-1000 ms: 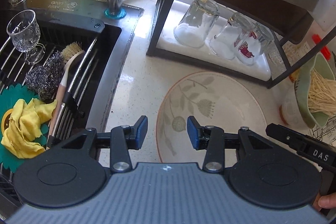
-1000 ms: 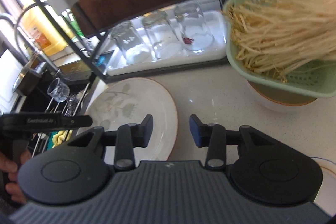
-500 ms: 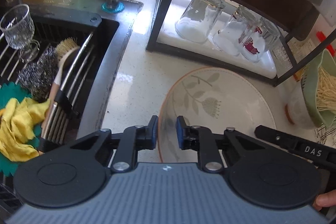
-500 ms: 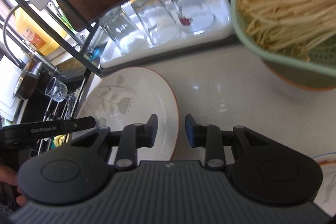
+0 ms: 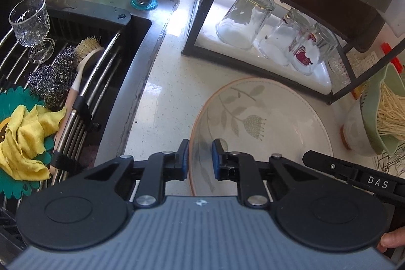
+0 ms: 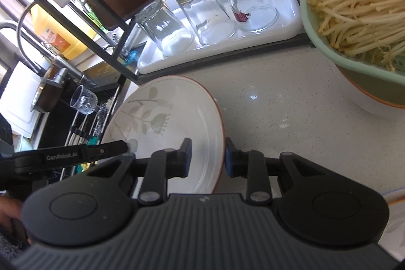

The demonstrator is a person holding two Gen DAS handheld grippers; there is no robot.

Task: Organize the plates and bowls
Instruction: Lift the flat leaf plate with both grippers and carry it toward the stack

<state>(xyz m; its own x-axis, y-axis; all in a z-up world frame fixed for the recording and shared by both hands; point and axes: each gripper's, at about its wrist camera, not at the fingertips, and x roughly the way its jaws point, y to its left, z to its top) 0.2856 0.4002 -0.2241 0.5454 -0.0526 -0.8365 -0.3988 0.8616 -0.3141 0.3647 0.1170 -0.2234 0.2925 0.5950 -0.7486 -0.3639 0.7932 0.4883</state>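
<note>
From the left wrist, the left gripper [image 5: 200,156] has its jaws drawn narrow across the near left rim of the plate [image 5: 263,118], one blue pad outside the rim and one over the plate's inner face. The jaws have just been closing and now look clamped on that rim. The plate, white with a leaf pattern, lies ahead and to the right of this tool on the pale counter [image 5: 164,92]. To the tool's left the sink [image 5: 136,62] holds a stemmed glass [image 5: 30,24], a scouring ball, a brush and a yellow cloth. Ahead stands a black-framed rack [image 5: 202,17] with upturned glasses [image 5: 243,17] on a white tray. The right gripper's black arm reaches in at lower right.

From the right wrist, the right gripper [image 6: 207,156] straddles the plate's opposite rim, its left pad over the inner face and its right pad against the outer edge; its jaws have also just closed in and appear to pinch the rim. Gripping both sides probably lets the wide, shallow plate be lifted level rather than tipping. To the right, a green colander [image 6: 329,55] of pale strands sits in a white bowl [image 6: 367,103], leaving little room there.
</note>
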